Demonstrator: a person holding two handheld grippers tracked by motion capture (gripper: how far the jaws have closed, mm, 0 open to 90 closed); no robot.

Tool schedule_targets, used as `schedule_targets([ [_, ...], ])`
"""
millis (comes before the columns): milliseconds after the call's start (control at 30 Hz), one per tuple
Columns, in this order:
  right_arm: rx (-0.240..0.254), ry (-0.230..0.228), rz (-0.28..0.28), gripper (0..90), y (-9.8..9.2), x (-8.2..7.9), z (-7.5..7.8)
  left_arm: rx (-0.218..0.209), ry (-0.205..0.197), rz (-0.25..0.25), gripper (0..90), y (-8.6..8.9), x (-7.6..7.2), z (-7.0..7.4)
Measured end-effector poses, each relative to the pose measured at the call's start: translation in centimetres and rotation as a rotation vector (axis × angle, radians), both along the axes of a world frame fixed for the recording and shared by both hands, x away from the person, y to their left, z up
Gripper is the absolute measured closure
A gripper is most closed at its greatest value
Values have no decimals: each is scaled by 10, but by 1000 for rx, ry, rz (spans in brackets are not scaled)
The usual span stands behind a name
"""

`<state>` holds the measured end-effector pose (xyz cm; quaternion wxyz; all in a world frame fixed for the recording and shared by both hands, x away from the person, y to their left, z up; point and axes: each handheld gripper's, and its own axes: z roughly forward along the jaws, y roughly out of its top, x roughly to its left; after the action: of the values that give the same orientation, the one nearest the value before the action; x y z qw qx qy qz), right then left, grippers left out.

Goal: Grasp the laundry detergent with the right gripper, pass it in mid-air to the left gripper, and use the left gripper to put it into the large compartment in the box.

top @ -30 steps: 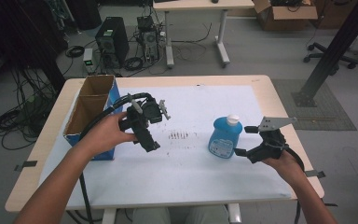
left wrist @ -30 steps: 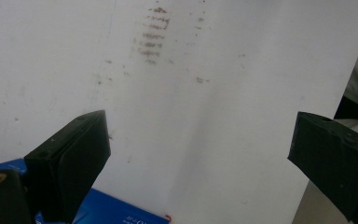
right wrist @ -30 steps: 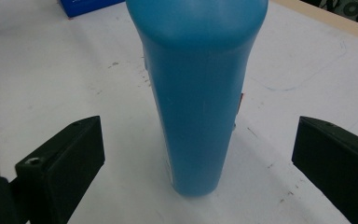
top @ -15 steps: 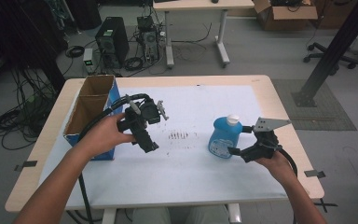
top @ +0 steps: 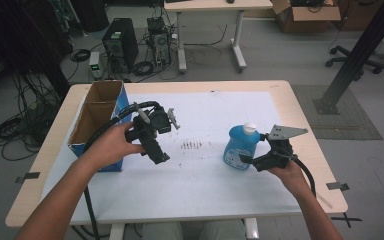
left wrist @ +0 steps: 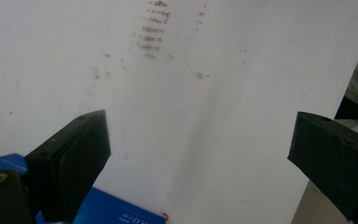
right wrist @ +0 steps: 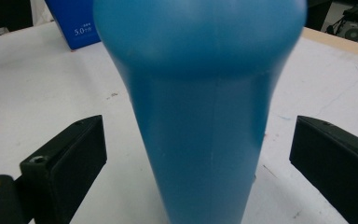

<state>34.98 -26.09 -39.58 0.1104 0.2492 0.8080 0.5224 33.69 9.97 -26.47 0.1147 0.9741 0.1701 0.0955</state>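
Between the two black jaws of the right gripper [right wrist: 198, 154] we see the blue bottle [right wrist: 198, 107] very close, its body filling the middle of the right gripper view; the jaws stand wide apart on either side of it, with bare white sheet showing between each jaw and the plastic, so the tool is released and grips nothing. In the high view we find this right gripper [top: 245, 161] low at the near right of the table, held in the person's right hand [top: 289, 172], its tips reaching the base of the blue bottle [top: 239, 146], which stands upright with a white cap on top. To the left of the right gripper, well apart from it, we see the left gripper [top: 161, 156] in the person's left hand [top: 111, 146], lifted above the white sheet [top: 205, 175] and pointing down. In the left gripper view its own jaws are also spread wide with nothing between them, and beneath the left gripper [left wrist: 198, 154] lies the white sheet with a patch of small brown marks [left wrist: 151, 28] farther on. Just beyond and left of the left hand stands the open cardboard box [top: 97, 110] with blue sides, its blue edge also showing by the left jaw. Farther off, past the table's far edge, we see the floor with a computer tower [top: 117, 47] and tangled cables.
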Motion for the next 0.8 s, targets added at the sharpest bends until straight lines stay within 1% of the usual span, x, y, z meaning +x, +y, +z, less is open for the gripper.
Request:
schedule_targets([
  [133, 10, -8, -2, 51, 2, 1, 0, 0, -2, 1, 57, 0, 1, 0],
  [300, 11, -7, -7, 65, 2, 3, -3, 0, 0, 1, 57, 0, 1, 1],
  [500, 16, -12, 5, 103, 4, 2, -4, 1, -1, 0, 57, 0, 1, 0],
  [633, 27, -13, 13, 143, 4, 2, -4, 1, -1, 1, 57, 0, 1, -1],
  [800, 24, -18, 16, 180, 5, 1, -4, -1, 2, 3, 57, 0, 1, -3],
])
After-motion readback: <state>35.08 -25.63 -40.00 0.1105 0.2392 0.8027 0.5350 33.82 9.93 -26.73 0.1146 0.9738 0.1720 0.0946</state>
